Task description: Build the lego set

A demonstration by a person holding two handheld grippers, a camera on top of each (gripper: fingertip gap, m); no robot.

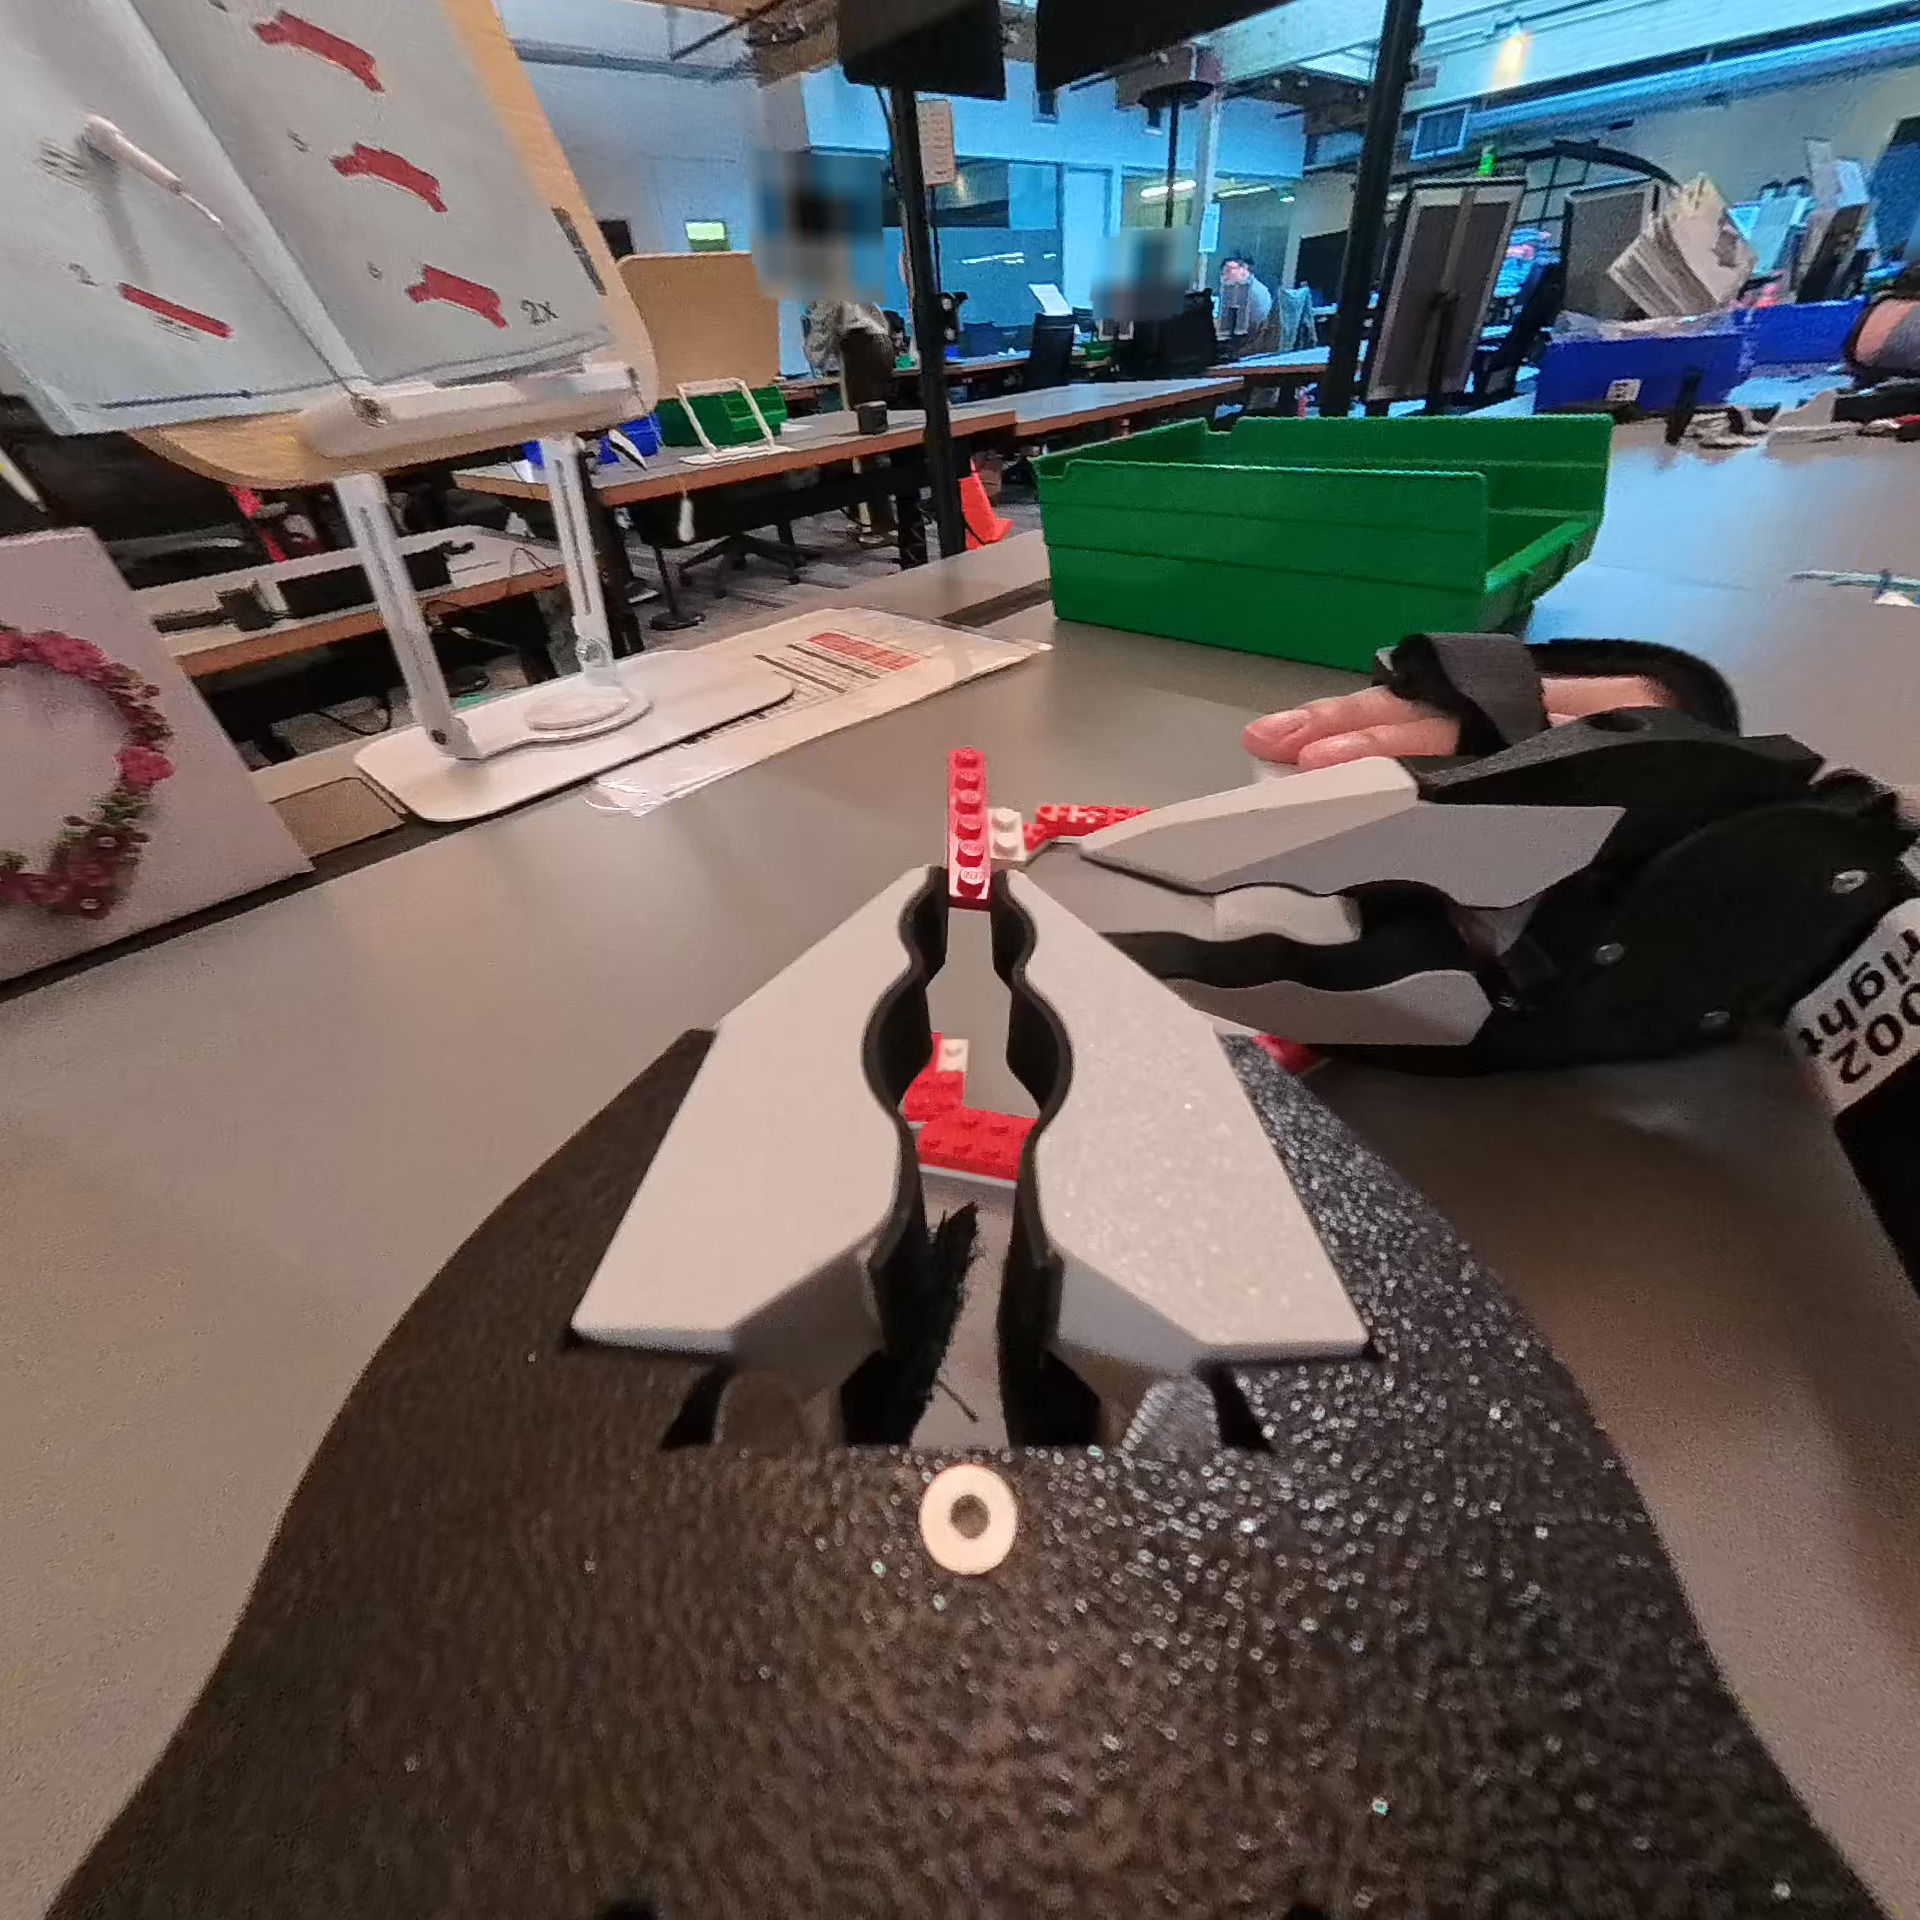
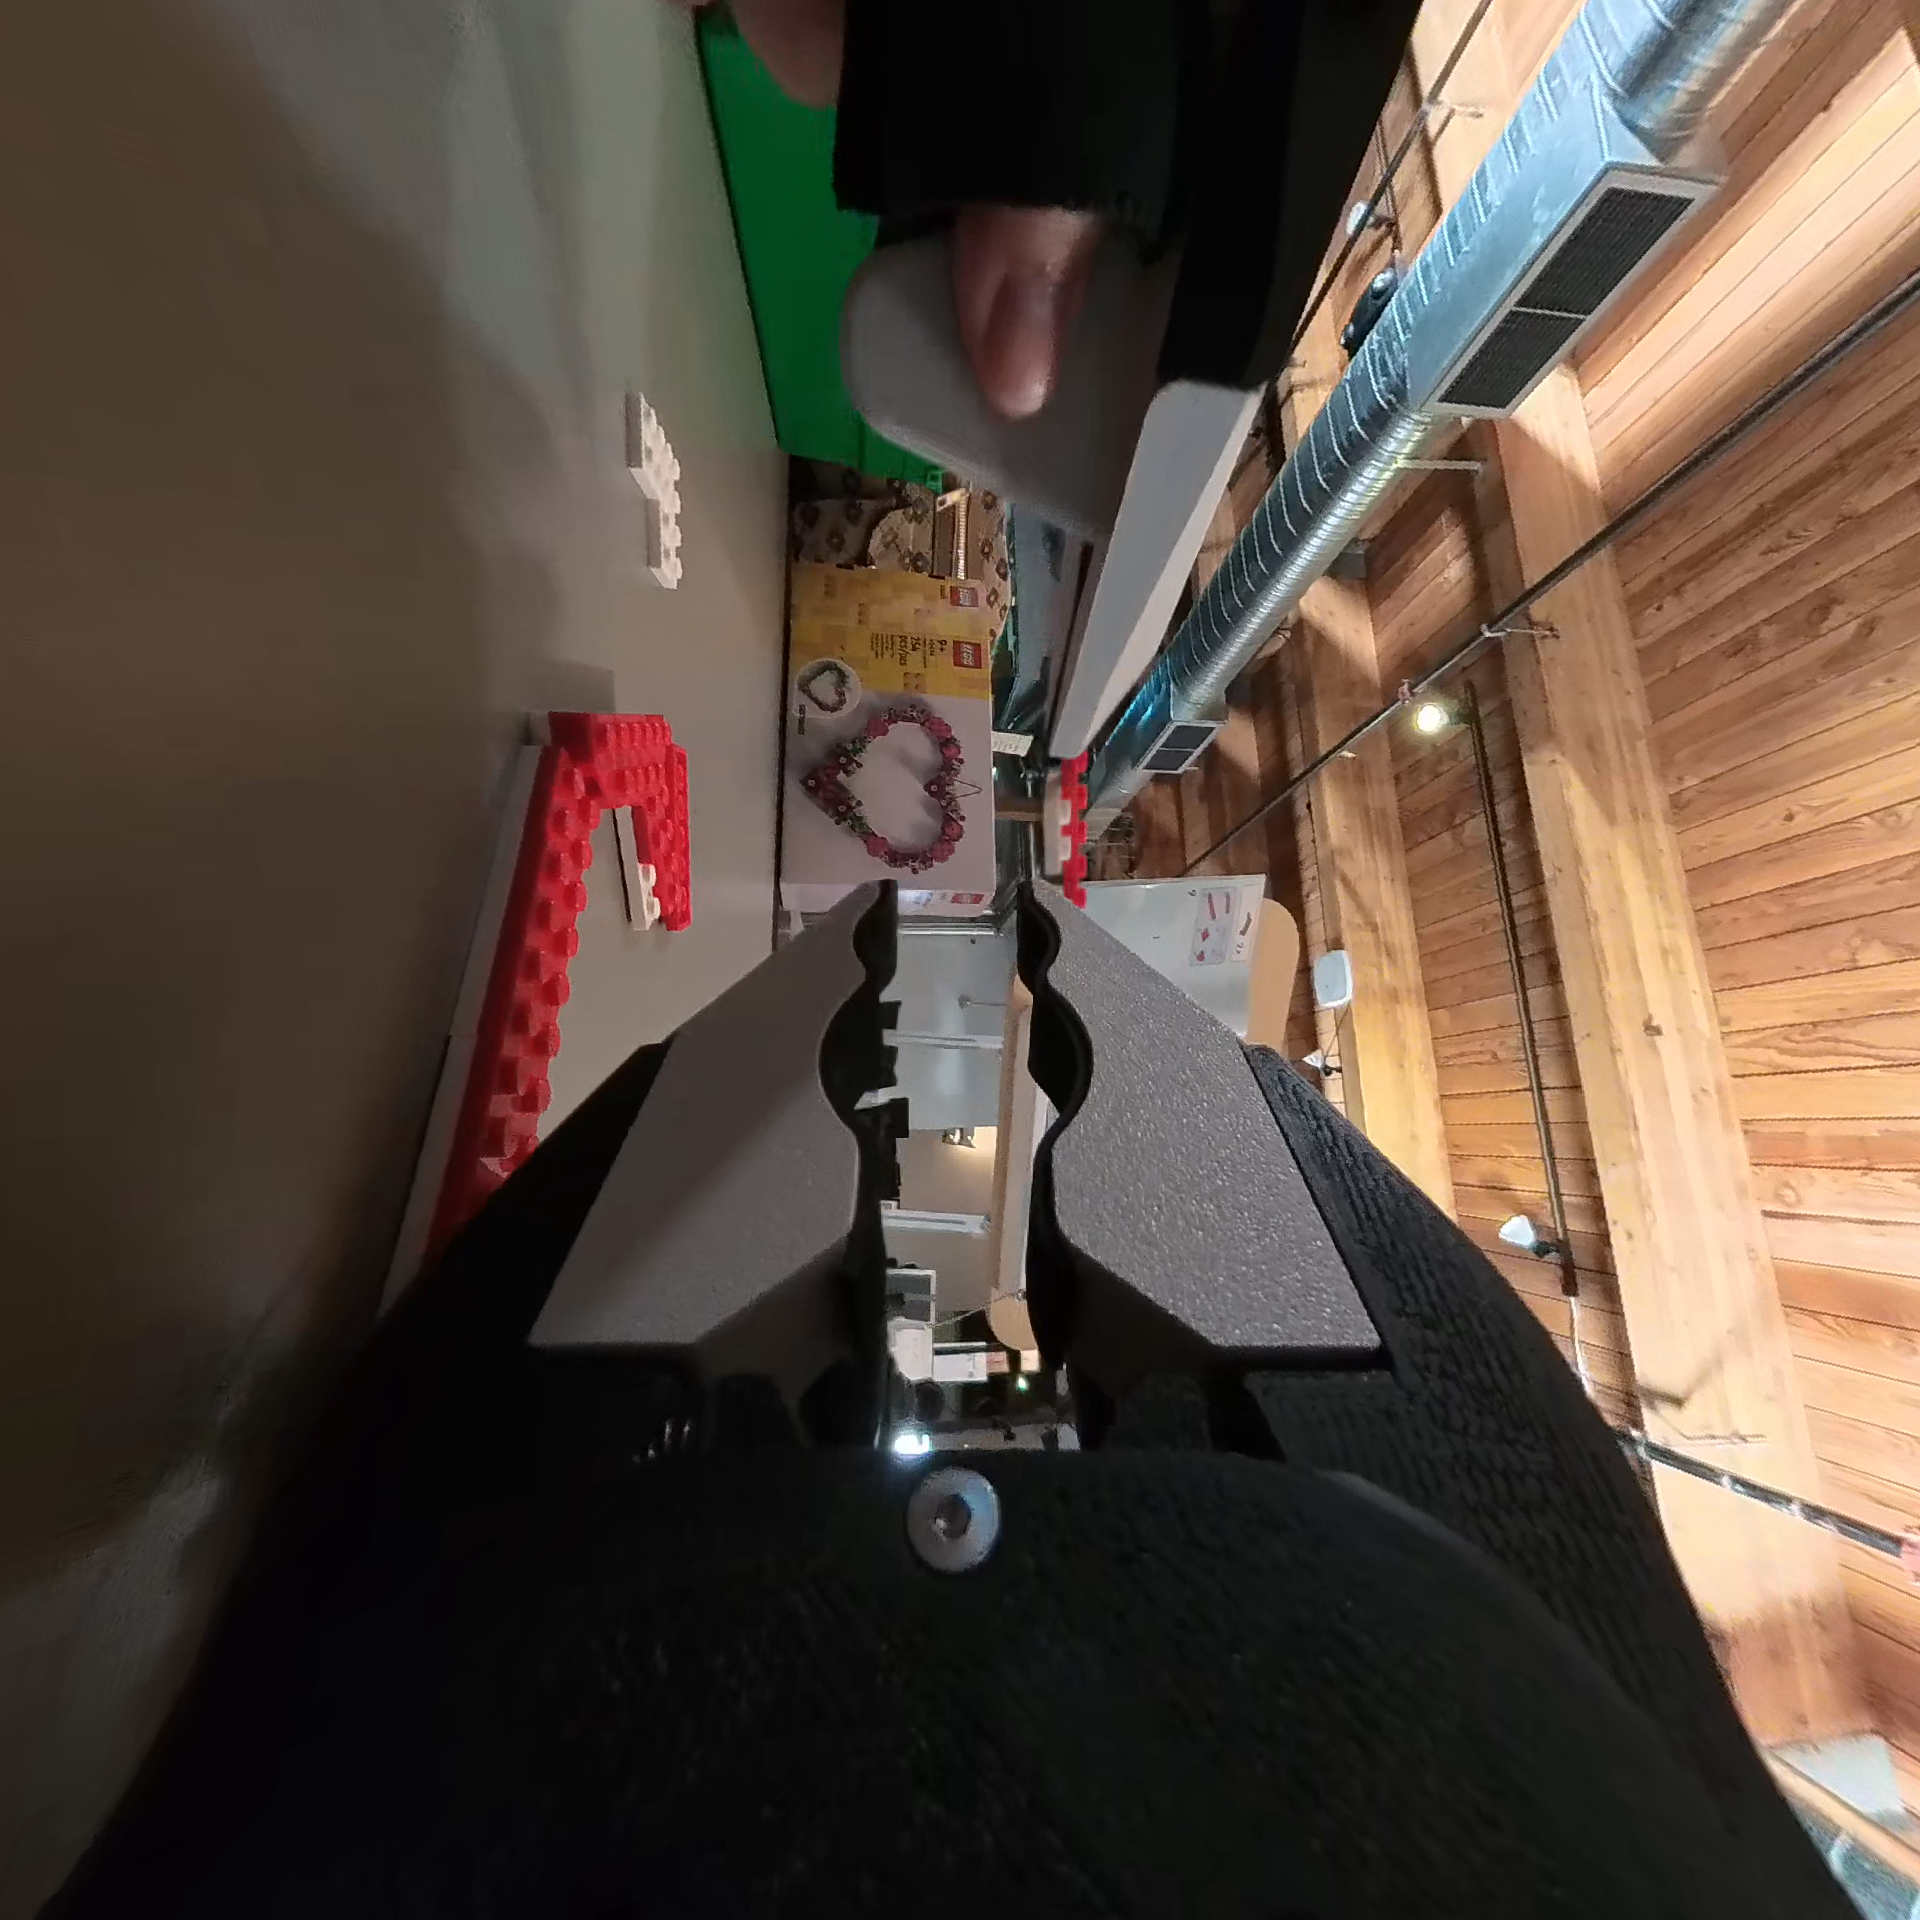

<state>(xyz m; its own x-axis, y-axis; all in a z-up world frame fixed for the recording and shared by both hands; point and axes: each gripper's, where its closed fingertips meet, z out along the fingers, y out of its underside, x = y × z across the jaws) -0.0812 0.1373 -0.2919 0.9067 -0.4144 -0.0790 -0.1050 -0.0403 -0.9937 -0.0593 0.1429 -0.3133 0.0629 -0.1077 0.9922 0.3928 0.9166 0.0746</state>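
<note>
My left gripper (image 1: 971, 883) is shut on the end of a long red plate (image 1: 966, 816), which sticks out forward above the table. It also shows in the right wrist view (image 2: 1068, 753) with the red plate (image 2: 1073, 821) at its tip. My right gripper (image 2: 956, 899) is turned on its side, open and empty; in the left wrist view (image 1: 1091, 894) its tips sit right beside the held plate. A curved red plate assembly (image 2: 582, 883) with a small white piece (image 2: 644, 888) lies on the table, partly seen under my left fingers (image 1: 966, 1132).
A green bin (image 1: 1320, 530) stands at the back right. An instruction booklet on a white stand (image 1: 291, 208) is at the back left, and the set's box (image 1: 94, 748) leans at the left. Loose white pieces (image 2: 655, 488) lie on the table. A clear bag with a sheet (image 1: 831, 665) lies behind. The grippers are tip to tip, or close to it.
</note>
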